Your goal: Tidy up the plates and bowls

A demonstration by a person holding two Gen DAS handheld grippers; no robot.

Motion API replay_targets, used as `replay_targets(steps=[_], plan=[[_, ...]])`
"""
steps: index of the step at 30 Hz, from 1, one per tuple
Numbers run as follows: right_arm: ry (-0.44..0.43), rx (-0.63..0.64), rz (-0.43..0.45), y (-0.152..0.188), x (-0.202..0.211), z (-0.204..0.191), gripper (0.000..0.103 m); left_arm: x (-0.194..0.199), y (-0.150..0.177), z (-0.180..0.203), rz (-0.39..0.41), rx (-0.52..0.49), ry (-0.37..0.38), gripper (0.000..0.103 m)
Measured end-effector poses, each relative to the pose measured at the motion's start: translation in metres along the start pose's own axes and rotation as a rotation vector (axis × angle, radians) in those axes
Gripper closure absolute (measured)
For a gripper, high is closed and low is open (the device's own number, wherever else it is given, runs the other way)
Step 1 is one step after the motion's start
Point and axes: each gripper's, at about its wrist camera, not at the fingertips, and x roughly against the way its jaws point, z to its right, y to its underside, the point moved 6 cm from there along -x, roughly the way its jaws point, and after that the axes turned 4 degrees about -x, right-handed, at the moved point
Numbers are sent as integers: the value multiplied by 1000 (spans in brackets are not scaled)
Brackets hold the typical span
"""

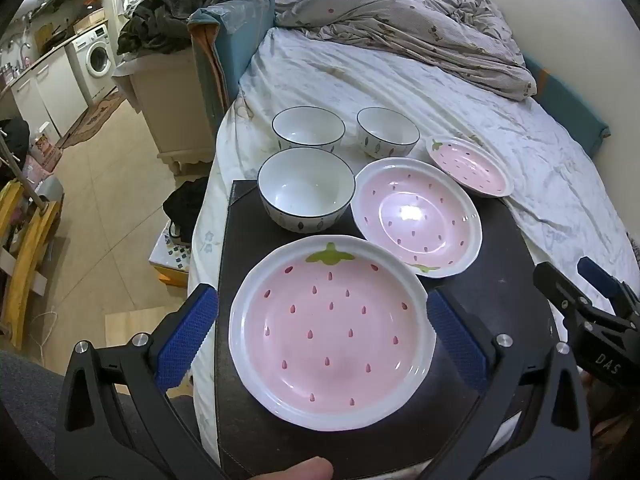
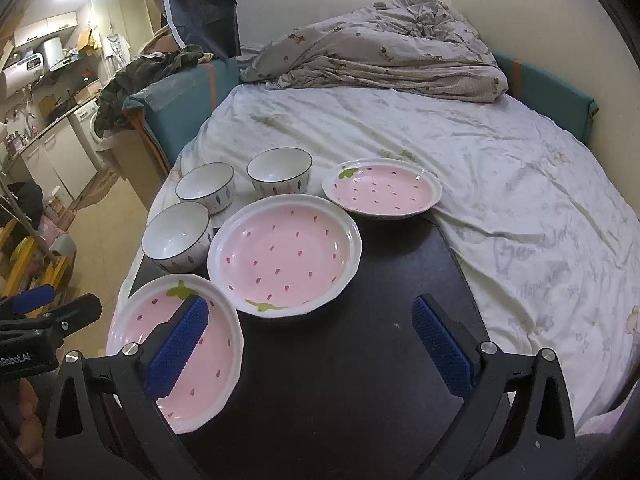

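Note:
Three pink strawberry plates and three white bowls sit on a black mat point(image 1: 504, 280) on a bed. The near plate point(image 1: 332, 336) lies between the fingers of my open left gripper point(image 1: 320, 328), which hovers over it. The middle plate point(image 1: 418, 216) and far plate point(image 1: 470, 164) lie beyond. The near bowl point(image 1: 306, 190) stands on the mat, with two bowls point(image 1: 308, 128) point(image 1: 388, 130) behind it. My right gripper point(image 2: 312, 340) is open and empty over the bare mat point(image 2: 340, 360), right of the near plate point(image 2: 200, 360). The middle plate point(image 2: 284, 252) lies ahead of it.
A crumpled quilt point(image 1: 420, 28) lies at the back of the white sheet point(image 1: 400, 80). The bed edge drops to the floor point(image 1: 100, 200) at the left. The right gripper's body point(image 1: 592, 320) shows at the right of the left wrist view.

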Motion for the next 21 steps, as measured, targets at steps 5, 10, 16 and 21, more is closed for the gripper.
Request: replay_targets(steps=[5, 10, 16, 21], plan=[[5, 4, -6, 0, 0, 0, 0, -1, 0, 1, 1, -6, 5, 0], [6, 5, -4, 0, 0, 1, 0, 4, -2, 0, 0, -2, 5, 0], [7, 5, -5, 0, -1, 2, 0, 3, -2, 0, -1, -3, 7, 0], [6, 5, -4, 0, -1, 2, 0, 3, -2, 1, -2, -3, 8, 0]])
